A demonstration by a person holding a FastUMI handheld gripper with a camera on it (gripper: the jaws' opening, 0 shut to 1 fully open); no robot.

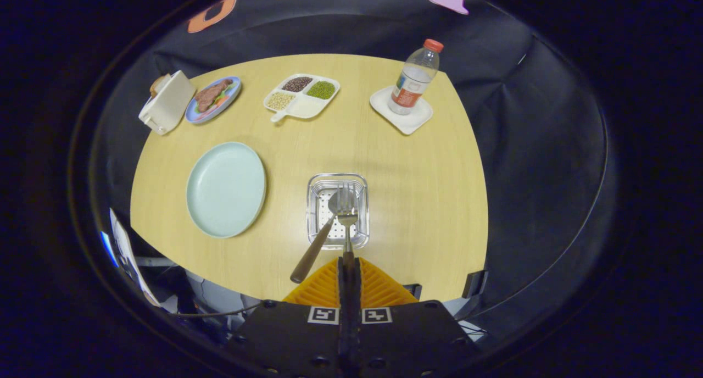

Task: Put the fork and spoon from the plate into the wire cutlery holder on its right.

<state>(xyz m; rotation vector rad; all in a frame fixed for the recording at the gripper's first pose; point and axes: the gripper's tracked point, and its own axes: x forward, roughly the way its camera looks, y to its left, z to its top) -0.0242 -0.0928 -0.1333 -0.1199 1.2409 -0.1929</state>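
Pale wood desk (395, 164) with a rounded far edge, black cloth booth wall behind it. Nearest: claw (349, 265), its two fingers pressed together on the handle of the fork (346, 216), which runs straight ahead from the fingertips with its tines over the wire cutlery holder (337, 211). Holder sits on the desk just ahead of the fingers, square, metal, with a perforated bottom. Spoon (318, 239) already stands in the holder: bowl down inside beside the fork tines, dark handle leaning out over the near left rim toward the claw. Left of the holder, apart from it, the light green plate (226, 189) lies bare. Farther back, from left to right: a white boxy container (166, 101), touching or just beside a blue plate with food (213, 99); a white divided tray (301, 96) with beans or grains in three compartments; a clear bottle (414, 77) with a red cap, upright on a white square coaster (401, 112).
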